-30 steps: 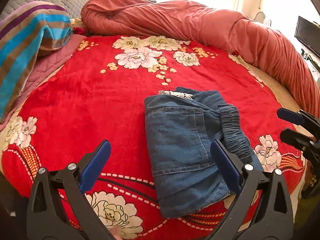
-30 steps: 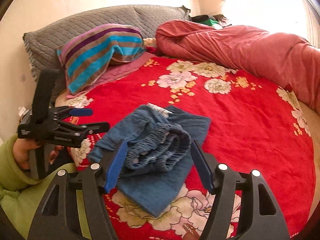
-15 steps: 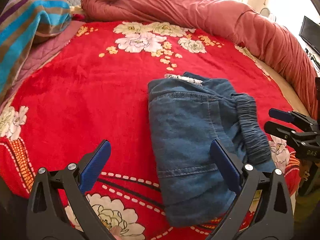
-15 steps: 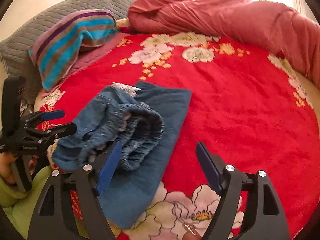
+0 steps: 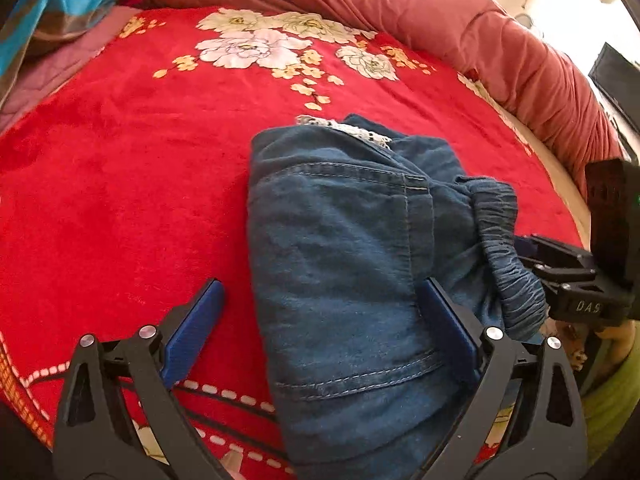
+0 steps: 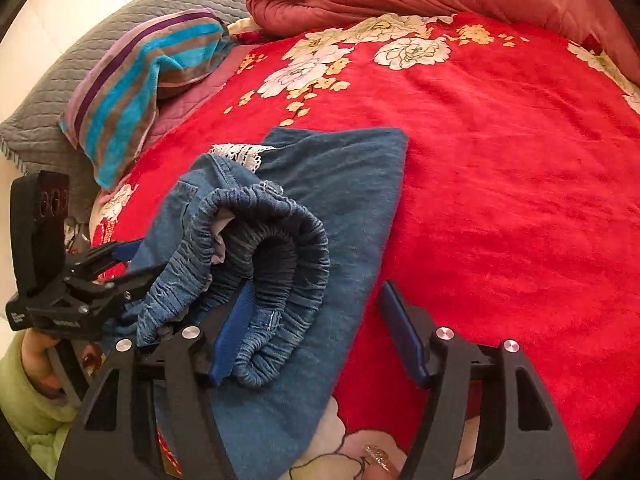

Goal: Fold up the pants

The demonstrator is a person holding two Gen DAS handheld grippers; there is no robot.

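Note:
Blue denim pants [image 5: 340, 248] lie folded on the red flowered blanket [image 5: 120, 184], their elastic waistband [image 6: 272, 264] bunched up on the right side. My left gripper [image 5: 320, 320] is open and low over the near left edge of the pants, with one pad above the blanket and the other above the denim. My right gripper [image 6: 320, 332] is closing. Its left pad lies against the bunched waistband and its right pad hovers over flat denim, not pressing. In the left wrist view the right gripper [image 5: 556, 268] sits just behind the waistband. The left gripper [image 6: 116, 268] shows at the pants' left side.
A rolled pink-red duvet [image 5: 440, 20] runs along the far and right side of the bed. A striped towel [image 6: 144, 80] rests on a grey quilted pillow [image 6: 52, 112] at the far left. A person's hand and green sleeve [image 6: 24, 392] hold the left gripper.
Both grippers have sunk closer to the pants, which now fill more of each view. The right gripper rolled, and its left pad now sits against the bunched waistband.

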